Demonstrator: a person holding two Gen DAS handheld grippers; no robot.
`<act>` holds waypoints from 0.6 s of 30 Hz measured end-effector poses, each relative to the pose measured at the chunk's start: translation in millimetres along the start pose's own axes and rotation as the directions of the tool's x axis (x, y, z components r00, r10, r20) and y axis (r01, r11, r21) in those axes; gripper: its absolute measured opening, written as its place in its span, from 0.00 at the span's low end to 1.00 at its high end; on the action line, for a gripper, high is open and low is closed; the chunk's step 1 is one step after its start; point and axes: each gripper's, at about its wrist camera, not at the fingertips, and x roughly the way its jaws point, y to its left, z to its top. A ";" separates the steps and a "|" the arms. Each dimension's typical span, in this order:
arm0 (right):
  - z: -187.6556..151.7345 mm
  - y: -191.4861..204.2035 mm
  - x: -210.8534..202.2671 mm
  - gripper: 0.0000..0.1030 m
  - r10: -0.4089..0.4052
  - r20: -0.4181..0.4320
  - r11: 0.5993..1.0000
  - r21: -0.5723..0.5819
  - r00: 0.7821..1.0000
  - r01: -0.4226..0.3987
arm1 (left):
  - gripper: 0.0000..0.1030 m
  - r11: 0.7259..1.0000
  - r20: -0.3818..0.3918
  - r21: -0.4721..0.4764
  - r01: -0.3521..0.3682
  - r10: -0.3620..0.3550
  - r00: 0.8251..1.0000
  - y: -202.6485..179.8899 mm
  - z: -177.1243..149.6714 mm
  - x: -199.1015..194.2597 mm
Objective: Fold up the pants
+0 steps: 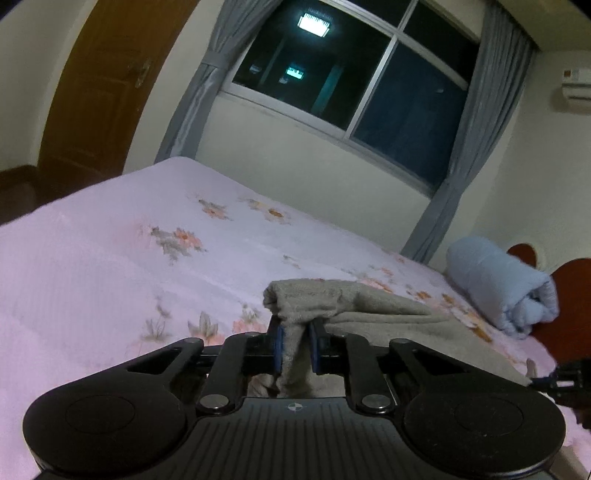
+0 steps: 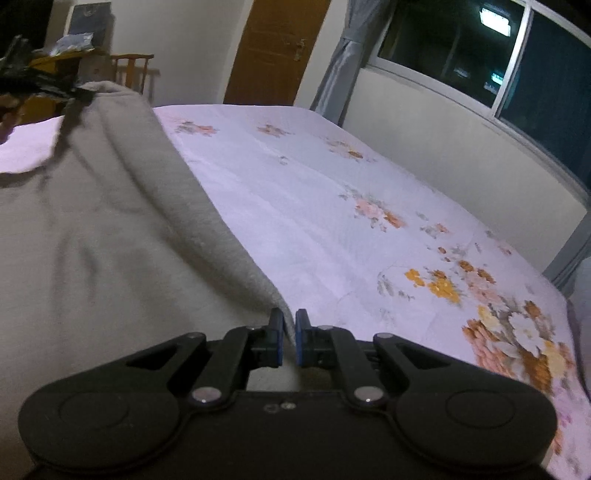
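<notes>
The pants were plain grey. The sheet was pale lilac with pink and orange flowers. The curtains were grey-blue.

Both views are dim with a cool, purplish cast. The dark window reflects a bright ceiling lamp as a glaring patch. Fisheye distortion bends the walls and the door toward the edges. In the right wrist view, the grey pants are smeared by motion blur.

grey fleece pants lie spread on the floral bed, one edge bunched and lifted.
</notes>
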 end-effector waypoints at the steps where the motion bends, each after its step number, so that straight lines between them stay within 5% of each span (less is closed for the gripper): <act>1: -2.5 10.0 -10.8 0.00 0.003 -0.003 1.000 0.004 1.000 -0.003 | 0.12 1.000 -0.010 0.003 0.004 -0.004 1.000 1.2 -7.6 -7.3; 7: -41.1 83.9 -51.9 0.00 0.034 -0.071 0.999 -0.030 0.997 -0.037 | 0.11 0.994 -0.067 -0.109 -0.007 0.000 0.998 12.7 -66.7 -48.2; 12: -71.1 115.3 -47.0 0.00 0.095 -0.116 0.994 0.061 0.989 -0.089 | 0.11 0.944 -0.143 -0.243 -0.222 0.192 0.971 34.3 -109.8 -87.0; 16: -69.8 114.7 -46.2 0.00 0.091 -0.090 0.989 0.126 0.992 -0.079 | 0.14 0.912 -0.141 -0.359 -0.198 0.156 0.978 34.6 -129.2 -123.0; 18: -68.8 114.7 -49.8 0.00 0.081 -0.072 0.984 0.165 0.994 -0.068 | 0.22 0.896 -0.139 -0.411 -0.171 0.124 0.982 28.3 -132.4 -126.9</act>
